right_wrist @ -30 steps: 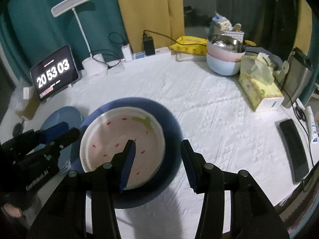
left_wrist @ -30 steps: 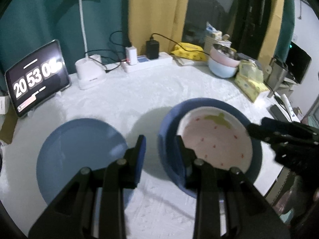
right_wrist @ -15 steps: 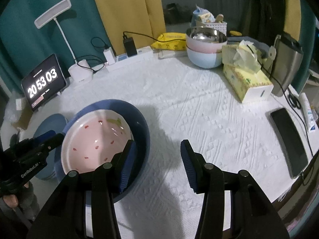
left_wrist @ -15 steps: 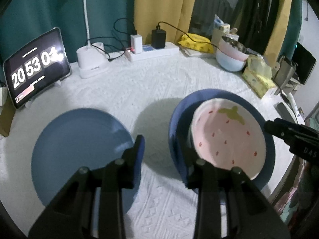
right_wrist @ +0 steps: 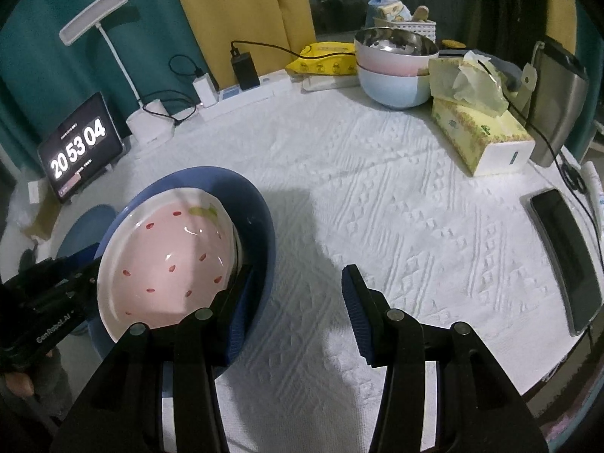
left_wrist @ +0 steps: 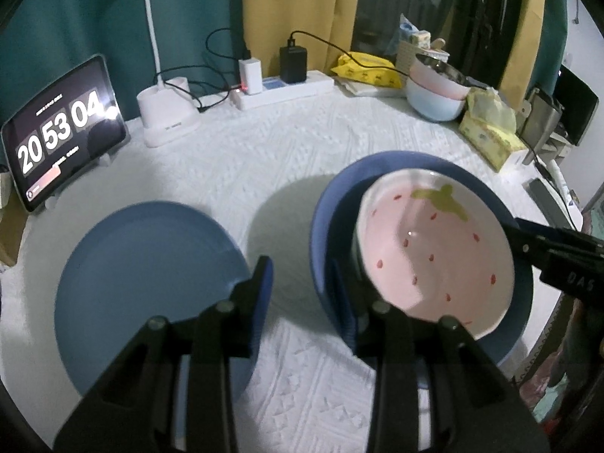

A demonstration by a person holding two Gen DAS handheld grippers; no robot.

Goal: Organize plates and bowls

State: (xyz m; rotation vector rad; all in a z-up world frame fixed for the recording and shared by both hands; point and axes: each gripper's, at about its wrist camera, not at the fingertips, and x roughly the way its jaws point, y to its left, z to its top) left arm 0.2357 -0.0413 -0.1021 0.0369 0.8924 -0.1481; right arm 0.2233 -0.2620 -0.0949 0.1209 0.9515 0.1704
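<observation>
The pink strawberry-print bowl [right_wrist: 170,264] sits tilted inside the dark blue bowl [right_wrist: 260,219], lower left of frame. Left tool [left_wrist: 302,283] and right tool [right_wrist: 298,302] are both open, each straddling the blue bowl's rim.

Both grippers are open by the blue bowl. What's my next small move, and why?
Probably close the left gripper on the blue bowl rim: it stands open, seemingly astride that rim, as the right gripper does opposite, and the strawberry bowl sits inside.
</observation>
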